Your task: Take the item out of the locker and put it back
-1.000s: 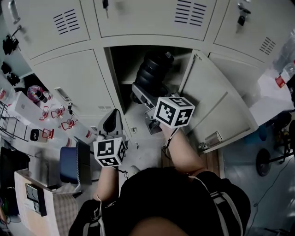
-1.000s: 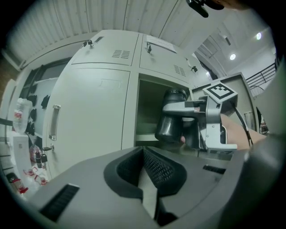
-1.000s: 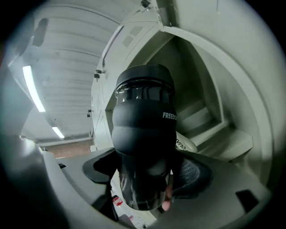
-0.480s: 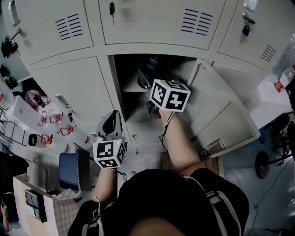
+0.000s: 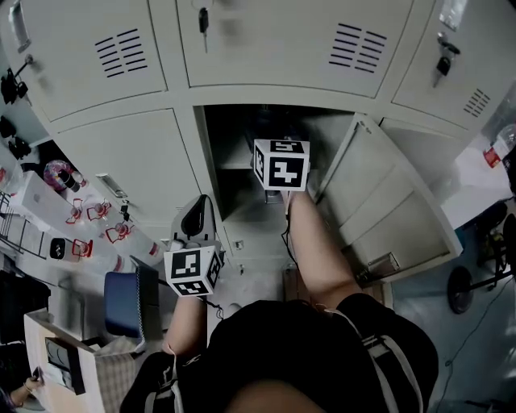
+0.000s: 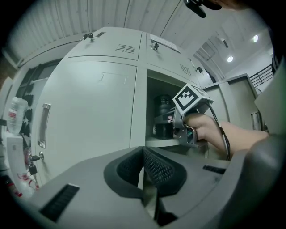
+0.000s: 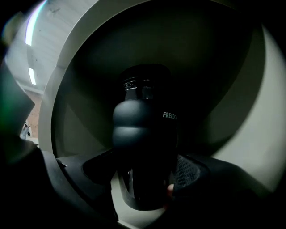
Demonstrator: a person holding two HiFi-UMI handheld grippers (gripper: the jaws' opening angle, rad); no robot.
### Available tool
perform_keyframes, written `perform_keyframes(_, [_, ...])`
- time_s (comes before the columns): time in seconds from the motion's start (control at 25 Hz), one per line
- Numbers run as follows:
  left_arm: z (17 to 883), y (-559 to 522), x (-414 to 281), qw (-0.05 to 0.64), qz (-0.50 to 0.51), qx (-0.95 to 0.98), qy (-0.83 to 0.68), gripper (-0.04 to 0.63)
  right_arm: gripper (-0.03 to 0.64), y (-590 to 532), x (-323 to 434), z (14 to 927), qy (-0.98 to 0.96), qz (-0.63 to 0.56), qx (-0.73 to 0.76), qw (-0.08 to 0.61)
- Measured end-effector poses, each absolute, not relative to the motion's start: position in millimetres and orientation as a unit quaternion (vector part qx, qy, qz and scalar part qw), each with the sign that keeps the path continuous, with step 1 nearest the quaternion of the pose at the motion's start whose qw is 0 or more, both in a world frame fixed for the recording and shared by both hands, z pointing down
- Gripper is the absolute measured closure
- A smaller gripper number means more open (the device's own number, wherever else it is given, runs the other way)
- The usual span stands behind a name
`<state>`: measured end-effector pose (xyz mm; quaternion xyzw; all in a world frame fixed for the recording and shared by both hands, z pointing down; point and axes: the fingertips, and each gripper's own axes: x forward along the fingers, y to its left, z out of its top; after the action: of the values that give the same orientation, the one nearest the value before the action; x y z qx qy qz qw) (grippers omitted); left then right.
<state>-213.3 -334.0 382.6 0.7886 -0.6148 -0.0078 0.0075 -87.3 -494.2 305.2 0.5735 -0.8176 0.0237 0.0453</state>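
Note:
The open locker (image 5: 242, 133) is the middle compartment, its door (image 5: 387, 202) swung out to the right. My right gripper (image 5: 279, 157) reaches inside it, its marker cube hiding the jaws in the head view. In the right gripper view, the right gripper (image 7: 147, 179) is shut on a black ribbed bottle (image 7: 145, 134), held upright with its base just over the pale locker shelf (image 7: 120, 210). The left gripper view shows the same bottle (image 6: 161, 117) inside the compartment. My left gripper (image 5: 193, 218) hangs outside, low and to the left, and in its own view the left gripper (image 6: 144, 167) is shut on nothing.
Closed locker doors surround the open one, with keys in the upper doors (image 5: 203, 20). A blue chair (image 5: 125, 302) and cluttered racks (image 5: 72, 210) stand at the left. A wheeled stand (image 5: 463, 282) sits at the right, past the open door.
My right gripper has carried the black bottle from in front of the locker up into the compartment. The left gripper has stayed where it was.

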Motion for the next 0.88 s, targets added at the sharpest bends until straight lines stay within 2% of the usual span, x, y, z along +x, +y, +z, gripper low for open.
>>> perform_keyframes(0.32, [384, -344, -210, 0.008, -0.006, 0.794, -0.607, 0.583, 0.225, -495, -87, 304, -0.831, 0.028, 0.555, 0.028])
perform_keyframes(0.48, [385, -348, -205, 0.008, -0.002, 0.798, -0.602, 0.583, 0.195, -489, -83, 297, -0.835, 0.026, 0.549, -0.003])
perform_keyframes(0.68, [386, -353, -203, 0.009, 0.001, 0.799, -0.601, 0.583, 0.194, -466, -77, 287, -0.834, -0.018, 0.55, -0.028])
perform_keyframes(0.76, [387, -356, -202, 0.009, 0.002, 0.799, -0.602, 0.583, 0.231, -451, -76, 287, -0.832, -0.052, 0.551, -0.031])
perform_keyframes(0.88, [387, -359, -202, 0.01, 0.0, 0.798, -0.603, 0.583, 0.373, -427, -67, 293, -0.821, -0.081, 0.563, -0.053])
